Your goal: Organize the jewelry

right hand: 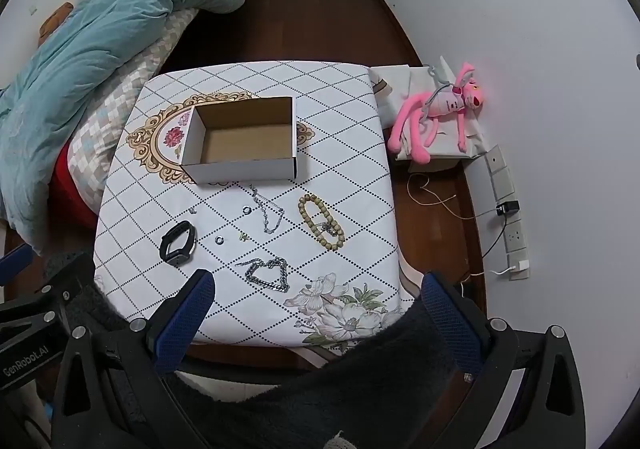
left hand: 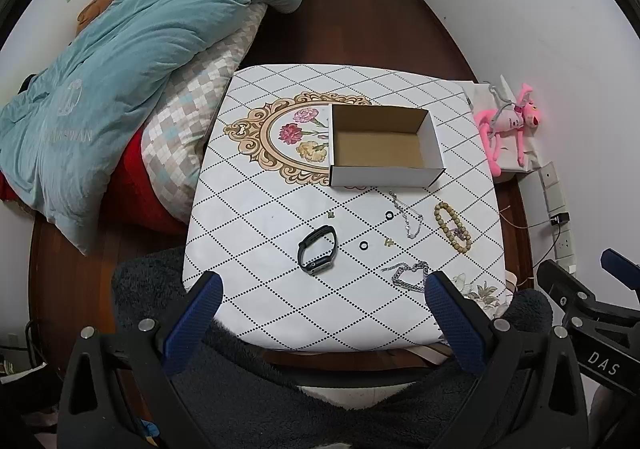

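Note:
An open, empty cardboard box (left hand: 384,147) (right hand: 244,141) stands mid-table. In front of it lie a black watch (left hand: 317,255) (right hand: 178,242), a wooden bead bracelet (left hand: 452,226) (right hand: 321,221), a thin silver chain (left hand: 408,215) (right hand: 268,211), a chunky silver chain (left hand: 408,275) (right hand: 269,273), two small rings (left hand: 388,214) (left hand: 363,245) (right hand: 246,210) (right hand: 219,239) and small earrings (left hand: 387,242). My left gripper (left hand: 322,295) is open above the table's near edge. My right gripper (right hand: 318,295) is open too, near the chunky chain. Both are empty.
The small table (left hand: 280,309) has a white diamond-pattern cloth. A bed with a teal duvet (left hand: 132,61) is on the left. A pink plush toy (right hand: 436,113) lies on a box at the right wall, with sockets and cables (right hand: 508,217) below.

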A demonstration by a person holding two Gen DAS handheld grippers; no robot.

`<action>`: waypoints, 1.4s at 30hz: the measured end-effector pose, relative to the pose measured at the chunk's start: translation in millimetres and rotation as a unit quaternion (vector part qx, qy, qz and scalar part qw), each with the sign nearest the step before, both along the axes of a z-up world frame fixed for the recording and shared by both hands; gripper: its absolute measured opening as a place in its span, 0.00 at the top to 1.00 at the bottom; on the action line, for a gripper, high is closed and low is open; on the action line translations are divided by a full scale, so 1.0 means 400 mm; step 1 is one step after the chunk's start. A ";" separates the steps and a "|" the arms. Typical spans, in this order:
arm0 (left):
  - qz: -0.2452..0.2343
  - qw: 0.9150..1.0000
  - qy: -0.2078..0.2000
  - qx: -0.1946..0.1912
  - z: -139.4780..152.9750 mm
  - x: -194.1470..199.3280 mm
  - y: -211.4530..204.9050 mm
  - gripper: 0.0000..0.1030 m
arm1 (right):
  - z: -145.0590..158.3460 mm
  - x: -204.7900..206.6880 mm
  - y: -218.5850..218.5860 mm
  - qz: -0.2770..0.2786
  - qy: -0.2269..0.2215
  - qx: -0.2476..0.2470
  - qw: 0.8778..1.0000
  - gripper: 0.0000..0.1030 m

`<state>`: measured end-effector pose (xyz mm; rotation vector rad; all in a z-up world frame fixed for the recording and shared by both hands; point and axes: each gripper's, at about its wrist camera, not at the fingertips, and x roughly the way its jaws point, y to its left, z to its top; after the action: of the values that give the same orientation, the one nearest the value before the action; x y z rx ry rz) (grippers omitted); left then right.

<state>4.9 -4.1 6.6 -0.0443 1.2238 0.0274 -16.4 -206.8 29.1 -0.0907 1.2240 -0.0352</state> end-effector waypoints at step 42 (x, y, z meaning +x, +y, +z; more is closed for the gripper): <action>-0.003 1.000 -0.009 -0.005 0.029 -0.002 -0.016 0.00 | 0.029 0.008 -0.014 -0.002 -0.008 -0.006 1.000 0.00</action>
<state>3.9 -10.4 18.0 -0.0491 1.2070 0.0167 -13.3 -212.6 40.8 -0.0987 1.2083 -0.0466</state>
